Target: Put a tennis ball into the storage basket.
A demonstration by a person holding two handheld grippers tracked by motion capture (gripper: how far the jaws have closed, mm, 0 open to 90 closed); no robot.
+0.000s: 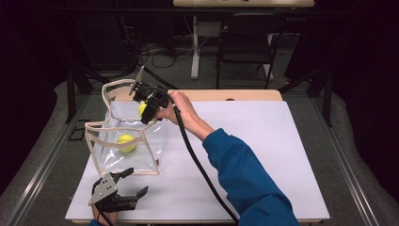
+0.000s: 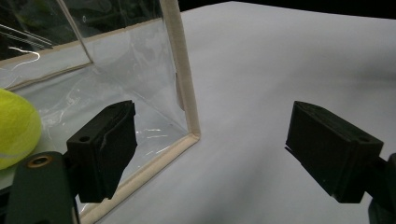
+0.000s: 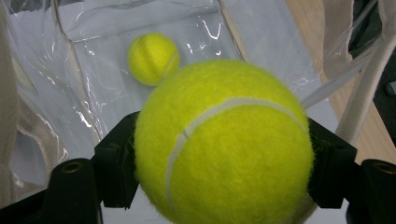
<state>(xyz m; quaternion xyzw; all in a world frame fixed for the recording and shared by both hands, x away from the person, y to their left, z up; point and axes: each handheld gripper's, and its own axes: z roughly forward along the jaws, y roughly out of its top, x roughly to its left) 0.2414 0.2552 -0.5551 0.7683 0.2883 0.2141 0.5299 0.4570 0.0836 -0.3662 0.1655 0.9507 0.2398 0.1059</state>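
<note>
White sheeting covers the table (image 1: 263, 155), with dark floor, a chair and cables beyond it. Nearest the person, the left gripper (image 1: 123, 190) rests low on the sheet with its jaws spread wide and nothing between them, pointing at the near corner of the clear plastic bag (image 1: 110, 160). That bag stands open with a cloth-trimmed rim, and one tennis ball (image 1: 126, 142) already lies on its floor. Farther off, the right gripper (image 1: 149, 109) hangs over the bag's mouth, clamped on a second tennis ball (image 3: 224, 144), pads pressing both sides. Judging by this, the step in hand is dropping the second ball in. Next, the right jaws should part while over the opening, well inside the rim, so the ball lands beside the first rather than bouncing off the edge.
</note>
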